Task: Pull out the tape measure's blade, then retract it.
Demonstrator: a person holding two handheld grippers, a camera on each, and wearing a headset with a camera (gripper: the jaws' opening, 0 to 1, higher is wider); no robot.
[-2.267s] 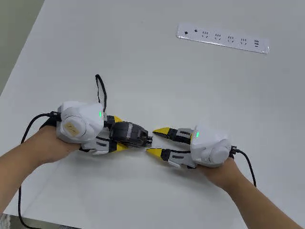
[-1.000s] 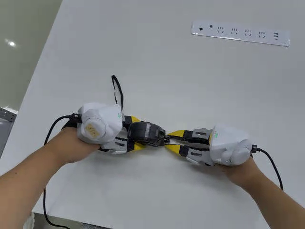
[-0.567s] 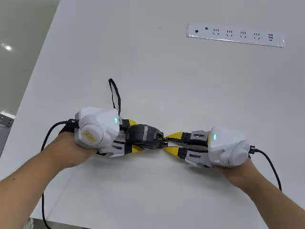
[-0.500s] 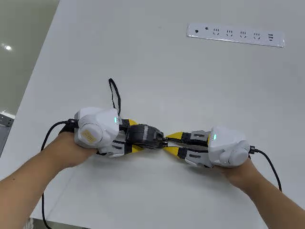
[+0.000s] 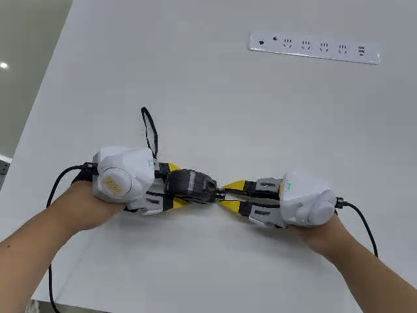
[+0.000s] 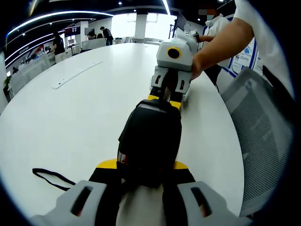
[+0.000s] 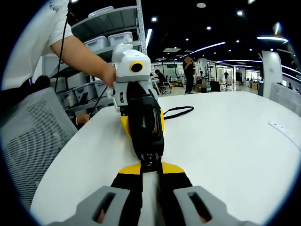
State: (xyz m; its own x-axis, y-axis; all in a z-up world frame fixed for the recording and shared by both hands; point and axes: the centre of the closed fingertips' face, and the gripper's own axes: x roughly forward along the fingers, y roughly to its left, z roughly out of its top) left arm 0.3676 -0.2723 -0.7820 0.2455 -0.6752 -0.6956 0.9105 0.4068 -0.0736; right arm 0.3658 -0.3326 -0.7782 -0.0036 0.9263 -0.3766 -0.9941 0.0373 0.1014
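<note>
A: Where's the tape measure [image 5: 190, 185]?

B: Just below the centre of the head view, toward 7 o'clock, low at the white table [image 5: 260, 111]. Whether it touches the top I cannot tell. Its black case is clamped between the yellow-tipped jaws of the left gripper [image 5: 177, 186], which comes in from 9 o'clock.

A: And the blade?

B: Hardly any of it shows, only the end hook [image 5: 220, 193] at the case's 3 o'clock side. The right gripper [image 5: 227, 195], coming in from 3 o'clock, has its jaws pinched together on that hook.

A: Anything else?

B: A black wrist strap [image 5: 150, 127] loops from the case toward 11 o'clock, lying on the table. A white power strip [image 5: 313, 47] lies well apart, at 1 o'clock.
</note>
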